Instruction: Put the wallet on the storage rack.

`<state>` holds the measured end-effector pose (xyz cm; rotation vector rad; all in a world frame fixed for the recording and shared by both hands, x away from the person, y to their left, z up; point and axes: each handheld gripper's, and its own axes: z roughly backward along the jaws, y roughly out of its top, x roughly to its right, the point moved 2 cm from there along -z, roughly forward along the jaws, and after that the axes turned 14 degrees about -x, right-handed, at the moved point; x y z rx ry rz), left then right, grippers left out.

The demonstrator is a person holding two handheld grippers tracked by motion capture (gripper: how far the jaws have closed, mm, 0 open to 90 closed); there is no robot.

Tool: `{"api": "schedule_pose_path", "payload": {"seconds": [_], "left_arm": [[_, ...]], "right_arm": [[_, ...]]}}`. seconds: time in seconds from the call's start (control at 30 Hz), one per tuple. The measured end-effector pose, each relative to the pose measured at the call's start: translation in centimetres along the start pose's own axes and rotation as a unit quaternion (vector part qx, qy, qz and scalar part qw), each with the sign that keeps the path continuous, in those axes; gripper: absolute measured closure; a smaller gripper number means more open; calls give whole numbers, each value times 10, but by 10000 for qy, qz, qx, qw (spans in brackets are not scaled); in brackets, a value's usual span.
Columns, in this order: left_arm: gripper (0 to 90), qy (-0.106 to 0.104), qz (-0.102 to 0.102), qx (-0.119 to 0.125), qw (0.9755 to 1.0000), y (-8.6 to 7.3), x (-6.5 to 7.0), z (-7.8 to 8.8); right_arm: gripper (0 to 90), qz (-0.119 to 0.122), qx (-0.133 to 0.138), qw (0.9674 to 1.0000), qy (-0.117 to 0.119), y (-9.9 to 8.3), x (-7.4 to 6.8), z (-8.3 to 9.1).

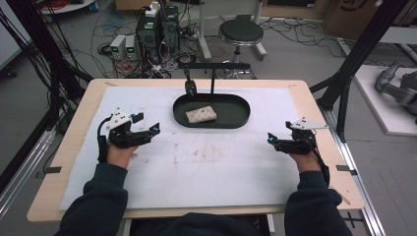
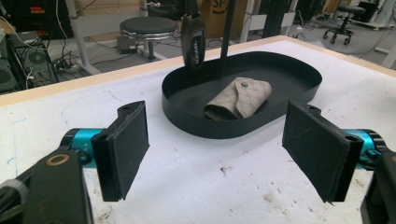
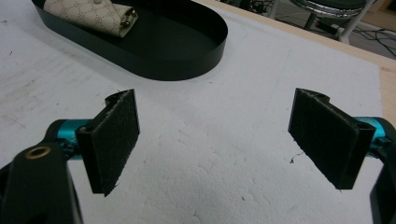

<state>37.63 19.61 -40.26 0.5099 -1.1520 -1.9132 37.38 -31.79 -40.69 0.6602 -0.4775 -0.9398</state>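
A beige patterned key pouch [image 1: 200, 115] lies inside the black oval tray [image 1: 233, 119], near the tabletop's far edge — a black key fob [image 1: 190, 88] hangs from a stand [image 1: 213, 69] just over the tray's rim. Left gripper [image 1: 153, 130] and right gripper [image 1: 271, 139] hover above the white foam mat [image 1: 206, 162] toward its side edges, jaws spread wide — nothing held.

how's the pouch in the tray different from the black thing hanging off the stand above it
The pouch is beige with a repeating pattern; the hanging black object is plain, dark and glossy. The pouch lies flat on the floor of the black tray, folded with a snap on its flap; the black object dangles upright from the stand over the tray's far-left edge. The pouch looks broader and soft, the black object narrow and rigid. Neither is touched by a claw.
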Motion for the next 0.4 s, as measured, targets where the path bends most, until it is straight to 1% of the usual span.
{"api": "schedule_pose_path", "payload": {"seconds": [0.4], "left_arm": [[226,1,-3,-22,10000,0,1,-1]], "right_arm": [[167,-2,20,10000,1,0,1,0]]}}
